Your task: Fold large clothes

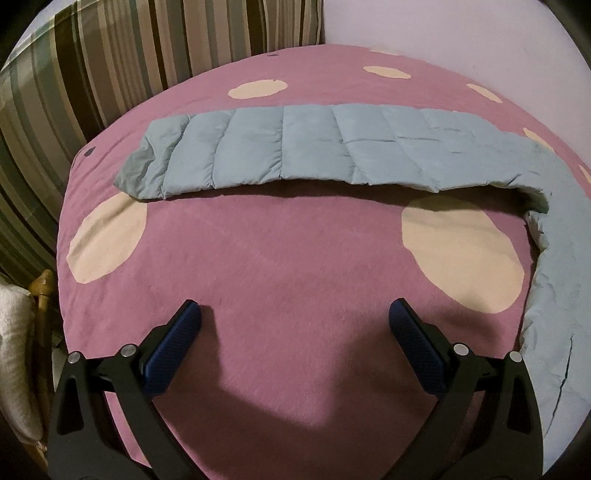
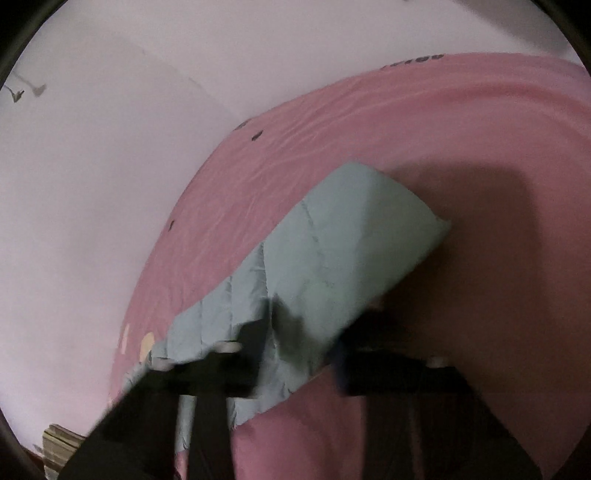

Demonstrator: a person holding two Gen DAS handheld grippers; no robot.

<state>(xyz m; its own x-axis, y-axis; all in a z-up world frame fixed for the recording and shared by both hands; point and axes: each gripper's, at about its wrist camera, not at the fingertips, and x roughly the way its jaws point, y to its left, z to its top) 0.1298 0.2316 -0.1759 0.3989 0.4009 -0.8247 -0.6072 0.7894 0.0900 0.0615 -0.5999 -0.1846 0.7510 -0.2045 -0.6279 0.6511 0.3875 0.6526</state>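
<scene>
A light blue quilted garment lies in a long folded strip across the pink bed cover, and its right end curves down toward the near right. My left gripper hovers open over bare cover in front of the strip, with nothing between its fingers. The right wrist view is blurred. There the blue garment runs between the dark fingers of my right gripper, which looks shut on its near edge. The garment's far corner stands raised above the bed and casts a shadow.
A striped cushion leans at the bed's far left, against a pale wall. A wooden post and pale cloth sit beside the bed's left edge. Cream spots mark the cover. A striped stack shows low left.
</scene>
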